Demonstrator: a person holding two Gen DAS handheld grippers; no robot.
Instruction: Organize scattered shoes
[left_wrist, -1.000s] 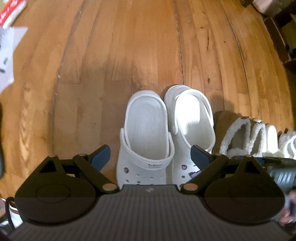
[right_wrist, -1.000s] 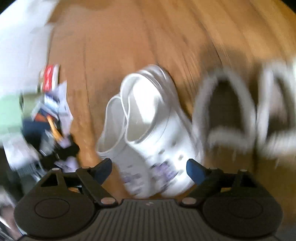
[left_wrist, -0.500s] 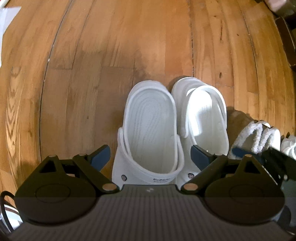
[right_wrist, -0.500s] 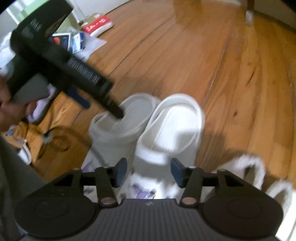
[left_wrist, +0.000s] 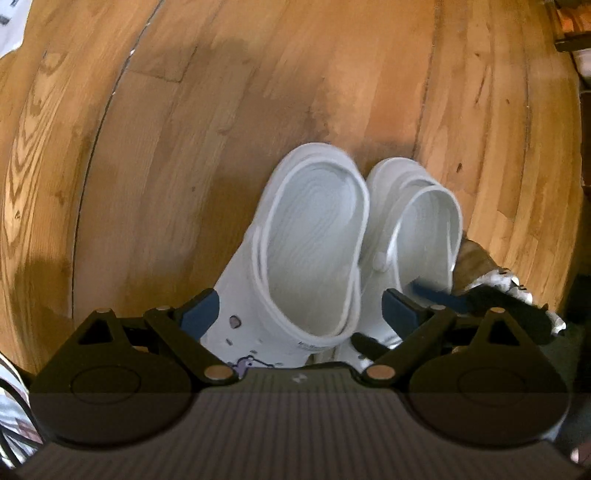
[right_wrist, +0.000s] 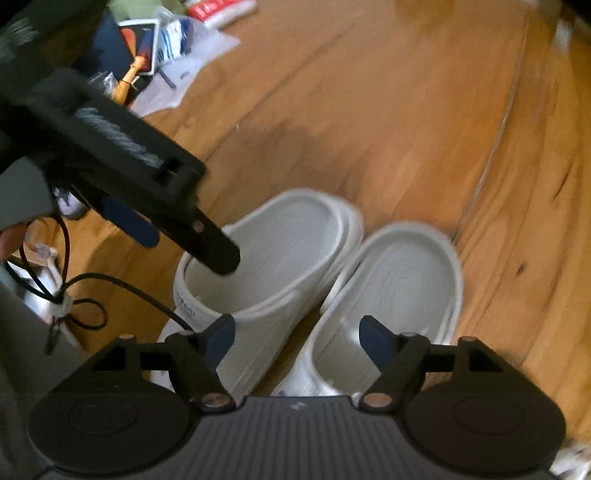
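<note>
Looking down from the left hand-held gripper (left_wrist: 301, 306), the jaws stand wide apart with the left clog (left_wrist: 295, 266) between them; its blue pads are clear of the shoe's sides, so nothing is gripped. The right hand-held gripper (right_wrist: 297, 338) stands roughly half open, and its jaws straddle the gap between the pair, one pad over the inner wall of each shoe, pressing on neither as far as can be seen. The right clog (right_wrist: 384, 306) lies directly ahead of that gripper, touching its mate. Both clogs rest on the wooden floor (left_wrist: 258, 92), long axes parallel, running away from the grippers, heels far and toes near. In my judgement each hand is nearest its own shoe. A fleecy slipper (left_wrist: 513, 284) sits just beside the pair. Scattered papers and packets (right_wrist: 173, 40) lie well apart.
</note>
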